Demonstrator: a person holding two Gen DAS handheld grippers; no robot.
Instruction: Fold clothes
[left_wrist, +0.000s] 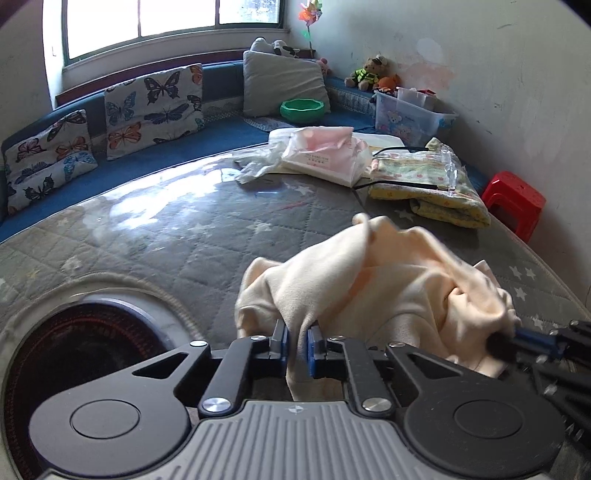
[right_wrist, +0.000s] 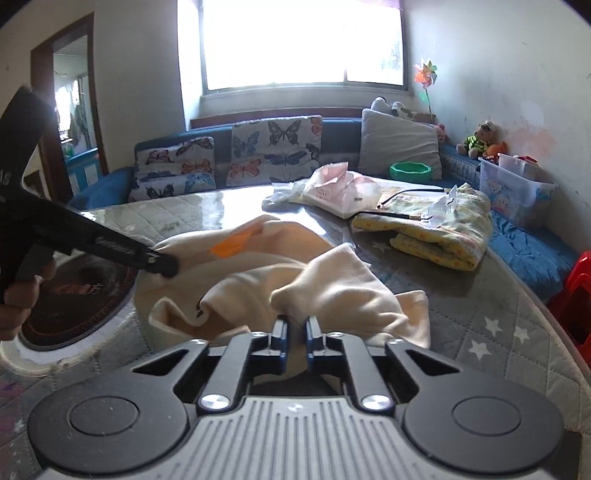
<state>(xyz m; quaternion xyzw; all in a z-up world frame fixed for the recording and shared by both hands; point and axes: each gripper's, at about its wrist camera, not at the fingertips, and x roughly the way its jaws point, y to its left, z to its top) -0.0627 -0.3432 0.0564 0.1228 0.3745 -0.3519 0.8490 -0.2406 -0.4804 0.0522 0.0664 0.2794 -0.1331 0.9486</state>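
A cream-coloured garment (left_wrist: 388, 280) lies crumpled on the grey quilted table (left_wrist: 177, 236). My left gripper (left_wrist: 297, 338) is shut on a fold at the garment's near left edge. My right gripper (right_wrist: 295, 328) is shut on another fold of the garment (right_wrist: 332, 288). In the left wrist view the right gripper (left_wrist: 506, 345) enters from the right, its tip in the cloth. In the right wrist view the left gripper (right_wrist: 166, 264) reaches in from the left, its tip on the garment's left side. An orange tag (right_wrist: 231, 243) shows on the cloth.
A folded yellow flowered blanket (left_wrist: 428, 181) with a black cable lies at the far right of the table. A pink and white plastic bag (left_wrist: 325, 153) lies behind. A round heater opening (left_wrist: 74, 350) sits at the left. A red stool (left_wrist: 513, 201) stands right of the table.
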